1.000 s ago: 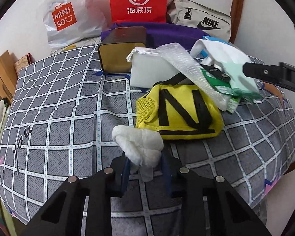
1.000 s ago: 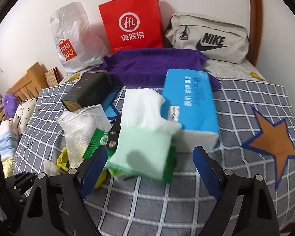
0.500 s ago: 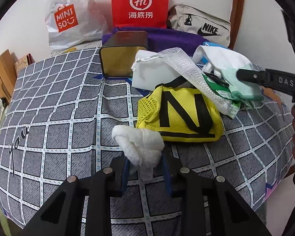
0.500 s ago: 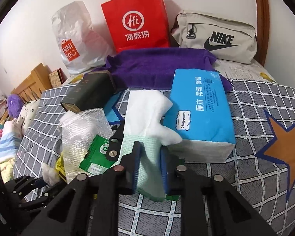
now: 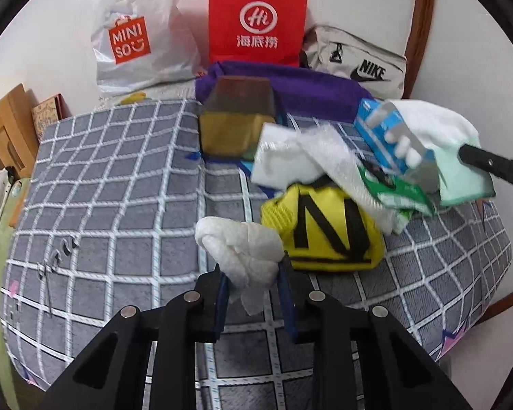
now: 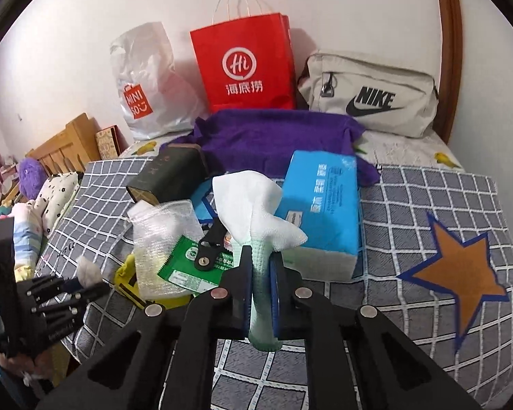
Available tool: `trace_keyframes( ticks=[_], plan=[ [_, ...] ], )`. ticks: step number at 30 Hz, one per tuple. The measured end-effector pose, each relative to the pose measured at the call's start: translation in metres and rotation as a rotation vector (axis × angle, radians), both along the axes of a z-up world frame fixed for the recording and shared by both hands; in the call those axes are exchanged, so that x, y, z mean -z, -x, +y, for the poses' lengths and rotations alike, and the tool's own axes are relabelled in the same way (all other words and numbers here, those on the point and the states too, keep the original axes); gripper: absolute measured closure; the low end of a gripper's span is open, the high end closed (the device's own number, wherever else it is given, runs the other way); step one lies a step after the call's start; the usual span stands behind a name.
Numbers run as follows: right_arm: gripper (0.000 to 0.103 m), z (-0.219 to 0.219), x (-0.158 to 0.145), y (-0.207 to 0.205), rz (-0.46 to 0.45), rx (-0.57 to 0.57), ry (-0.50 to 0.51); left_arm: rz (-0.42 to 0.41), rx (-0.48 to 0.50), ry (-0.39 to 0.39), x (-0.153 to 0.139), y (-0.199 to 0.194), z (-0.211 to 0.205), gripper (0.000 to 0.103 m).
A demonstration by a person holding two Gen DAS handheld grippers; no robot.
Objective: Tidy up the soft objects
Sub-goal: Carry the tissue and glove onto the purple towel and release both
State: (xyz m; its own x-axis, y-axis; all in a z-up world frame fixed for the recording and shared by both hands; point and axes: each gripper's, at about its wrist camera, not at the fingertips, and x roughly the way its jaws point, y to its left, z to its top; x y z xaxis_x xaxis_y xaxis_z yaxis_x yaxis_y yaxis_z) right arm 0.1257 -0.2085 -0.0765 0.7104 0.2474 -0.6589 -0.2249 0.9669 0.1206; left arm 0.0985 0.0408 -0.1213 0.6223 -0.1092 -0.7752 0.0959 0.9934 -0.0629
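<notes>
Gripping a crumpled white tissue wad [image 5: 240,246], my left gripper [image 5: 253,294] pinches its lower end, so the wad stands up and leans left above the near bedding. My right gripper [image 6: 259,283] has just been closing and now squeezes a mint-and-white cloth [image 6: 256,212]; its long axis runs upright, the white end fanning out on top. Both hang over a bed with a grey checked cover [image 6: 427,205]. At the far side, against a white wall, stand a white shopping bag [image 6: 147,82], a red paper bag [image 6: 244,65] and a beige pouch [image 6: 369,95]. A second ago the cloth lay flat on the pile between wide jaws; now it is lifted.
</notes>
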Motion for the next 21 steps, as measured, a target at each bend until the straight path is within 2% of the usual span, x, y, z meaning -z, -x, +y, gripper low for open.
trace_keyframes(
  ticks=[8, 21],
  plan=[
    [0.094, -0.003, -0.026, -0.01, -0.031, -0.012, -0.01, -0.025, -0.004, -0.02, -0.031, -0.025, 0.001, 0.078],
    [0.095, -0.009, -0.057, -0.066, -0.064, -0.02, 0.005, -0.055, -0.009, -0.055, -0.069, -0.097, -0.007, 0.078]
  ],
)
